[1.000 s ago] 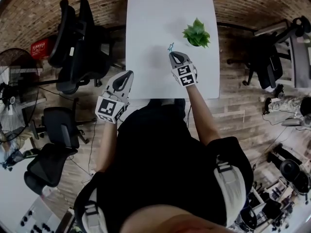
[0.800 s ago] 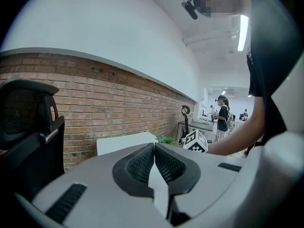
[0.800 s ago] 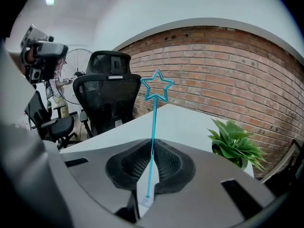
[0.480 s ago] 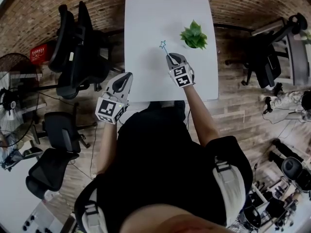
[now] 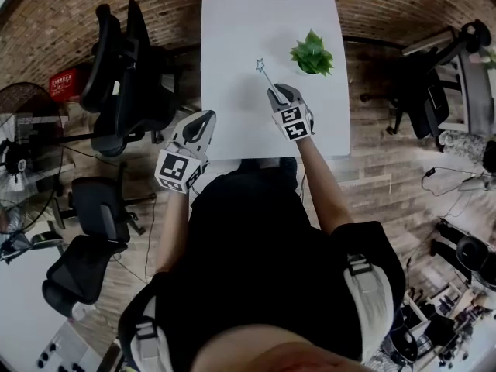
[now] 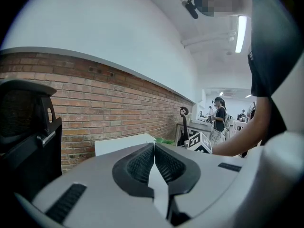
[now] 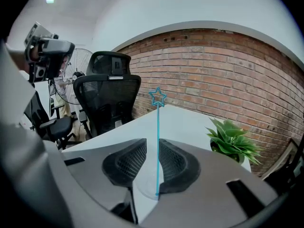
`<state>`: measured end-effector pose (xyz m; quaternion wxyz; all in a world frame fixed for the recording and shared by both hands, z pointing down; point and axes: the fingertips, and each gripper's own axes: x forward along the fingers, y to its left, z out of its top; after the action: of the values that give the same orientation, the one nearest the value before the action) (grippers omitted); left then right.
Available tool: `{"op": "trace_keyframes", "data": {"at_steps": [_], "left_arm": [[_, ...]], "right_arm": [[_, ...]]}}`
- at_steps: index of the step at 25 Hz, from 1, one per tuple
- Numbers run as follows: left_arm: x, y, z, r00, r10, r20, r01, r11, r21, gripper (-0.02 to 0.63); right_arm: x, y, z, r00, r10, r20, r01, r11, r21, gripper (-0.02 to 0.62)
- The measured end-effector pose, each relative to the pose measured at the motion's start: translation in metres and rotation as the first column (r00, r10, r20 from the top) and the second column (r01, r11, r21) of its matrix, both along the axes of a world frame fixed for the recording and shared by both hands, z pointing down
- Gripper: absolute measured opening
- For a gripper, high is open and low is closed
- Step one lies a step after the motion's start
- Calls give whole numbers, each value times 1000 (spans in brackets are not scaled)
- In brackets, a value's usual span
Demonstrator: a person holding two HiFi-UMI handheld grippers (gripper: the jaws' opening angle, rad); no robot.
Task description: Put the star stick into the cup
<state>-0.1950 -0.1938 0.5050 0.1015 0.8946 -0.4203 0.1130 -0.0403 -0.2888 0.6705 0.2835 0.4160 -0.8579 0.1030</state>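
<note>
Star stick clamped by the right gripper above the tabletop
The stick is gripped at its lower end, its long axis aimed star-first toward the far edge. The left gripper is seen closed and empty beside the near-left corner.

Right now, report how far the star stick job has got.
Done: the thin blue star-topped stick is off the white table, clamped in the right gripper. In hand: it hangs near the leafy green plant. Left: getting it into a cup; I can make out none. The left gripper is shut, empty.
</note>
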Motion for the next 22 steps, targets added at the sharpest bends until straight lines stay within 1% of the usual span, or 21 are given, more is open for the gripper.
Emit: {"op": "trace_keyframes", "data": {"at_steps": [3, 5, 9, 14, 18, 22], "left_arm": [[2, 0, -2, 1000, 9, -11, -9, 1000, 5, 21], [4, 0, -2, 1000, 19, -17, -19, 1000, 8, 23], [8, 1, 0, 999, 37, -26, -37, 999, 5, 21], [14, -2, 3, 997, 68, -32, -68, 998, 5, 22], [14, -2, 0, 995, 97, -36, -97, 995, 5, 21], [18, -4, 3, 991, 125, -41, -125, 992, 2, 21]], "right_arm": [[-2, 9, -8, 999, -26, 29, 26, 1000, 3, 66], [-3, 16, -15, 998, -40, 56, 40, 999, 7, 44], [1, 25, -26, 995, -26, 93, 24, 999, 21, 0], [10, 32, -27, 998, -17, 68, 16, 1000, 20, -2], [9, 38, -39, 997, -10, 76, 7, 1000, 29, -2], [15, 41, -49, 995, 34, 90, -39, 998, 52, -2]]}}
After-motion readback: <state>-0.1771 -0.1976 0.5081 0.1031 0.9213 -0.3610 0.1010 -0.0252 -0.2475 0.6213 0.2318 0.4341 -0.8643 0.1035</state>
